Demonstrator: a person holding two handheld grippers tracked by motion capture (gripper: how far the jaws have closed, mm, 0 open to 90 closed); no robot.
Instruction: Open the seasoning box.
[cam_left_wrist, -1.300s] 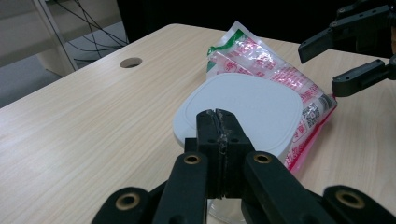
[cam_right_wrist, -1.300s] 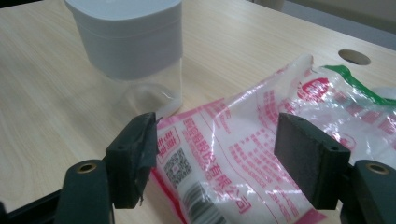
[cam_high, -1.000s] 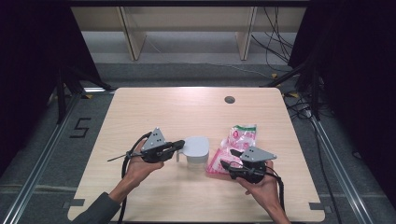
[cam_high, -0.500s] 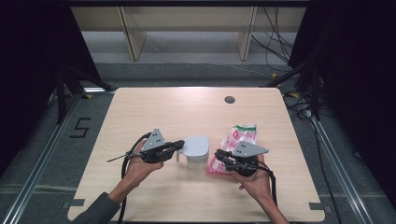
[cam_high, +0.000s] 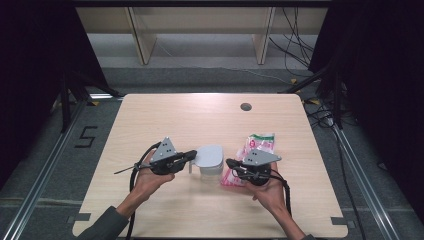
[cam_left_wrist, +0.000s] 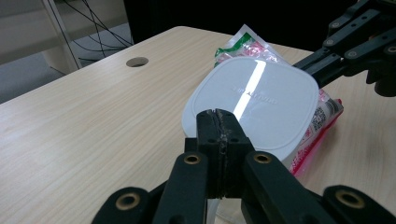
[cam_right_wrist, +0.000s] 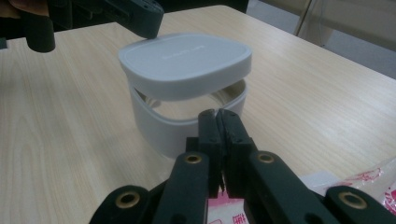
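The left gripper (cam_high: 190, 156) has its jaws pressed together on the near edge of the white lid (cam_high: 210, 155), which it holds raised above the tub (cam_right_wrist: 187, 122). In the left gripper view the lid (cam_left_wrist: 261, 105) hides the tub beneath it; whether the jaws pinch a tab or the bare rim cannot be made out. The tub stands near the middle of the table's (cam_high: 175, 120) front half, its inside mostly hidden by the lid. Just right of it lies the pink packet (cam_high: 252, 150), partly covered by the right gripper (cam_high: 231, 164), whose jaws have just been closing and now meet with nothing between them, tips just short of the tub wall. The far half of the table lies bare but for a cable hole (cam_high: 245, 106), with open room on both sides.
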